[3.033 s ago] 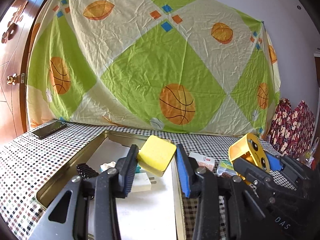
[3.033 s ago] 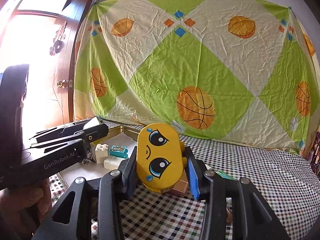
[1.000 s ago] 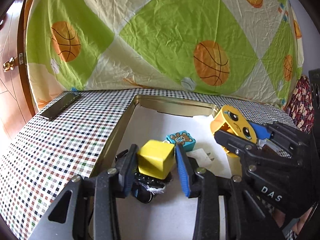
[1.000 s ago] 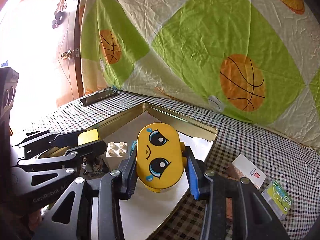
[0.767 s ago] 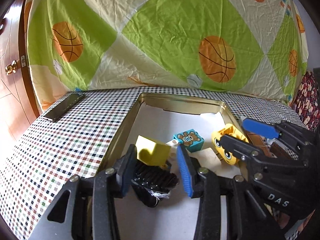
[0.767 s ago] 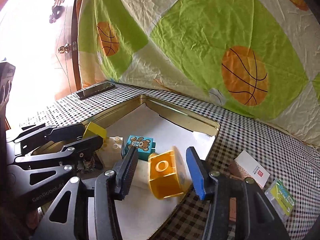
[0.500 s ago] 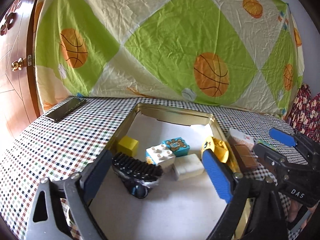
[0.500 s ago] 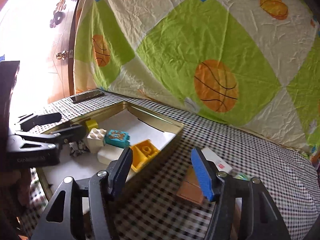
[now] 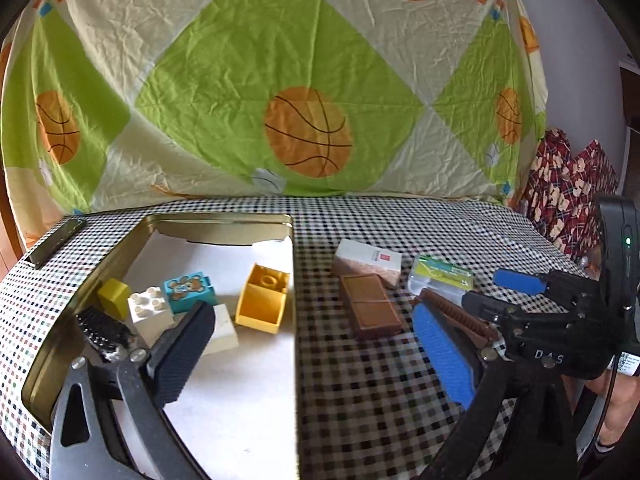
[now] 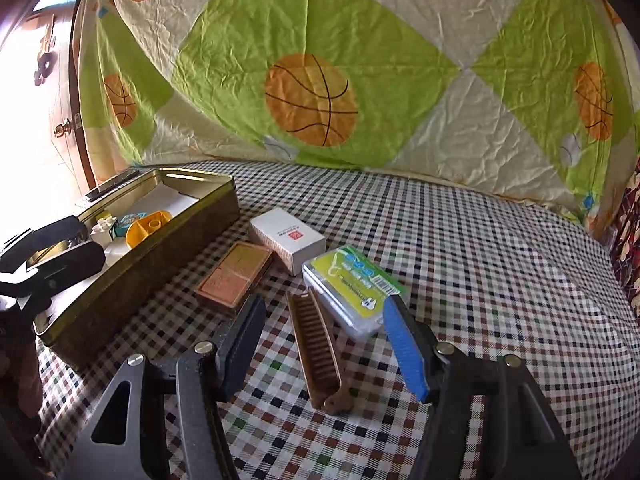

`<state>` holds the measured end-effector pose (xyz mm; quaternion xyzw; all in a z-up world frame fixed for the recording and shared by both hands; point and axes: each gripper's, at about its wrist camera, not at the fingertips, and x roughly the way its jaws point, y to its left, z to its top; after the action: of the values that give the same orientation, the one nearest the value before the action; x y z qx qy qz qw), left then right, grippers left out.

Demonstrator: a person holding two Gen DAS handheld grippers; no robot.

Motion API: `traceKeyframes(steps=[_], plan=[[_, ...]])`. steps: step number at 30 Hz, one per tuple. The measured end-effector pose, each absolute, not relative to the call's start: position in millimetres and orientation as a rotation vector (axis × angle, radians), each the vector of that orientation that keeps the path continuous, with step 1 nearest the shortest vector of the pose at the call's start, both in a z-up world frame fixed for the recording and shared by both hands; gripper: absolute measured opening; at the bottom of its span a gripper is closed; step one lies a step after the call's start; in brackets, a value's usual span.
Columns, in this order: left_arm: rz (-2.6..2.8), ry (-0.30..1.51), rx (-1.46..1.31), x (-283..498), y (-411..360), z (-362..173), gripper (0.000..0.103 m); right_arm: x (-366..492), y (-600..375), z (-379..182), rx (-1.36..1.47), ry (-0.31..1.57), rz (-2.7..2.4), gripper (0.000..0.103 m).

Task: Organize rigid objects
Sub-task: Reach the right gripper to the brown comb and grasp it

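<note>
A table under a checked cloth (image 10: 460, 240) stands in front of a hanging sheet (image 9: 280, 80) w/ green diamonds & orange basketballs. The left gripper (image 9: 316, 348) has just been opening; its jaws now stand wide apart w/ nothing between them, one black pad over the tin's floor, one blue pad over the cloth. The right gripper (image 10: 324, 344) has jaws about half apart, empty, poised over a brown comb (image 10: 316, 344) that lies flat on the cloth between the pads, not touched. Just beyond the comb, touching or nearly so, is a clear plastic case w/ a green label (image 10: 354, 290). Left of that lies a brown two-part block (image 10: 236, 276), & behind it a white box w/ red print (image 10: 286, 240). Further left sits the gold metal tin (image 9: 224, 222), open-topped, white-lined. Inside it: a yellow block (image 9: 264, 300) on its side w/ the hollow showing, a teal block w/ a bear picture (image 9: 188, 286), a white studded block (image 9: 150, 310), a small yellow cube (image 9: 114, 296), a cream block (image 9: 222, 330) & a black comb-like item (image 9: 100, 328). A dark phone (image 9: 56, 242) lies on the cloth left of the tin.
</note>
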<state>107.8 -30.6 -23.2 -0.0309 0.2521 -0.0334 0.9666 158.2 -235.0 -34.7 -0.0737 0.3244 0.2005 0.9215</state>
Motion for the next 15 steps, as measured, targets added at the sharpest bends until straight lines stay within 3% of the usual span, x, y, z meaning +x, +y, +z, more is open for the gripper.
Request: traceKeyframes(steps=[12, 15], plan=[[-0.095, 0.555, -0.015, 120.8, -54.1, -32.2, 0.101, 185.3, -216.0, -67.0, -0.196, 0.889, 0.477, 0.05], [-0.108, 0.56, 0.0, 124.1, -60.3, -32.8, 0.101, 186.3, -214.5, -69.7, -0.219, 0.897, 0.466, 0.032]])
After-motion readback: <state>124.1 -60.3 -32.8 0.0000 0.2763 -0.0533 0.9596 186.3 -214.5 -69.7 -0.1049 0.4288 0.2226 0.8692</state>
